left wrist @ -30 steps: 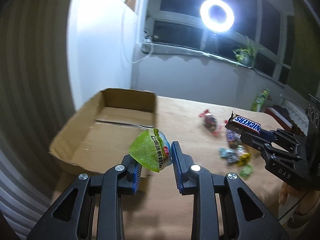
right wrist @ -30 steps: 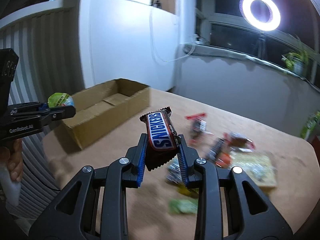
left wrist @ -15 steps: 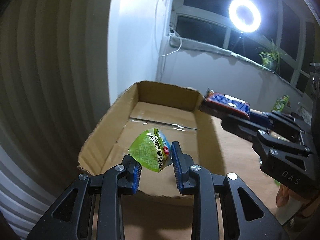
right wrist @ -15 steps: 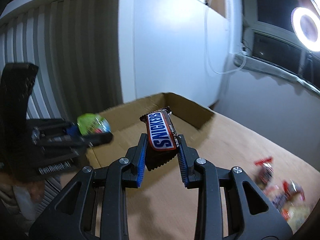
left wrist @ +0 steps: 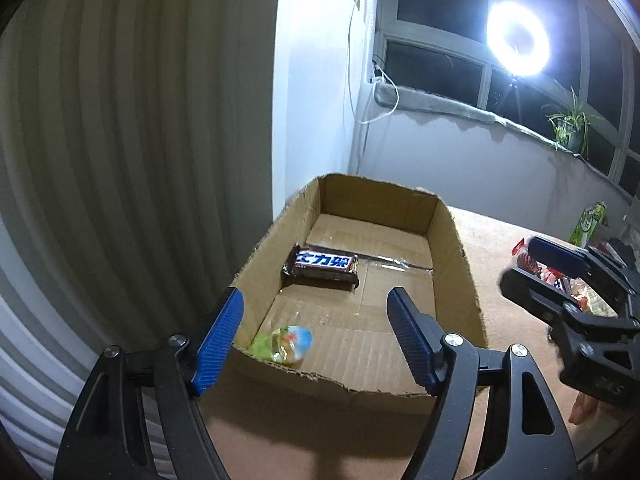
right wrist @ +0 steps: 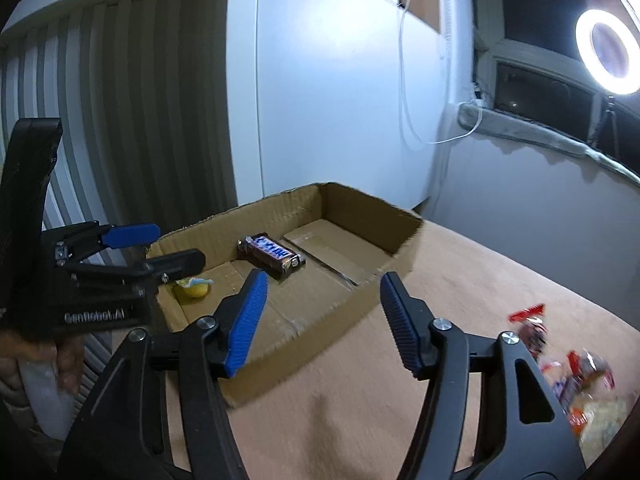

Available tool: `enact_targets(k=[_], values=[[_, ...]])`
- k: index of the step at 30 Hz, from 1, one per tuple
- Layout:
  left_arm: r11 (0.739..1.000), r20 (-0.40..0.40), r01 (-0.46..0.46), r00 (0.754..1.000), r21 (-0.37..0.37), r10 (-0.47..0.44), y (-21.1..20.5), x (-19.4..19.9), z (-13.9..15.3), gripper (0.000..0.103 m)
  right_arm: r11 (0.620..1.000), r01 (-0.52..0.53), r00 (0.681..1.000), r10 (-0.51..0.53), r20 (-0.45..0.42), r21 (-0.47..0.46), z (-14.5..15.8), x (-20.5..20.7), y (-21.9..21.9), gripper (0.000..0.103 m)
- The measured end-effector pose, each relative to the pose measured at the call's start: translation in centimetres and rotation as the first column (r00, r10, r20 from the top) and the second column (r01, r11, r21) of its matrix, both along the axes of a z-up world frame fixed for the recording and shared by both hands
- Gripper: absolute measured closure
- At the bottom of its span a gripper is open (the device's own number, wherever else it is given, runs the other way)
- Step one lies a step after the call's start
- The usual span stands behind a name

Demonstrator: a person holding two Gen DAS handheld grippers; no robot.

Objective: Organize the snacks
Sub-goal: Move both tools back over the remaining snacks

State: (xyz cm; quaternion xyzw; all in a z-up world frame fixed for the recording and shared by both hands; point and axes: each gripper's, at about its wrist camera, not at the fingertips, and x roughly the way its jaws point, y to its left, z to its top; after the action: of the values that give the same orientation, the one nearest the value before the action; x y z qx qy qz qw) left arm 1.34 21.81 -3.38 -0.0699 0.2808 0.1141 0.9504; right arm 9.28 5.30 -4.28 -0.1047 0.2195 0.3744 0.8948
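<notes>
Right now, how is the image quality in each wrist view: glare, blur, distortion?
Left wrist view: the ring light blooms into glare; the chocolate bar in the cardboard box is sharp, the green jelly cup slightly smeared. Right wrist view: the snack pile is motion-blurred, and fisheye distortion curves the wall slats.

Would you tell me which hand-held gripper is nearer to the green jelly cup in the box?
Left. The left hand-held gripper is opening right above the green jelly cup at the cardboard box's near corner; the right hand-held gripper, also opening, is farther, outside the box's side wall.
</notes>
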Motion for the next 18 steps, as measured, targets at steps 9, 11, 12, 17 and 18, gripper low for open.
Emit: enact_targets(k=[9,11,12,17,18], values=[[0.999,0.025,-0.025,0.999,0.025,0.025,-0.5,-2.8,1.7,0.028,0.998,0.015,1.000,-0.015,0.005,0.061,1.1,-4.3,-2.9,0.012],[0.999,0.026,-0.036,0.999,0.022,0.036,-0.4,-3.3,1.7,0.028,0.998,0.019,1.000,-0.018,-0.004,0.058,0.9,-5.1,-3.5,0.012],[0.999,0.026,-0.042,0.999,0.020,0.041,-0.3,-3.6,1.8,0.028,0.998,0.028,1.000,-0.028,-0.008,0.055,0.7,-5.5,-3.9,0.012],[0.999,0.024,-0.040,0.999,0.016,0.039,-1.2,-4.7,2.1,0.028,0.997,0.072,0.996,-0.070,-0.052,0.033,-0.6,-7.2,-5.8,0.012],[0.999,0.025,-0.030,0.999,0.015,0.029,-1.6,-4.8,2.2,0.028,0.996,0.085,0.995,-0.083,-0.064,0.032,-1.0,-7.4,-6.3,0.012]])
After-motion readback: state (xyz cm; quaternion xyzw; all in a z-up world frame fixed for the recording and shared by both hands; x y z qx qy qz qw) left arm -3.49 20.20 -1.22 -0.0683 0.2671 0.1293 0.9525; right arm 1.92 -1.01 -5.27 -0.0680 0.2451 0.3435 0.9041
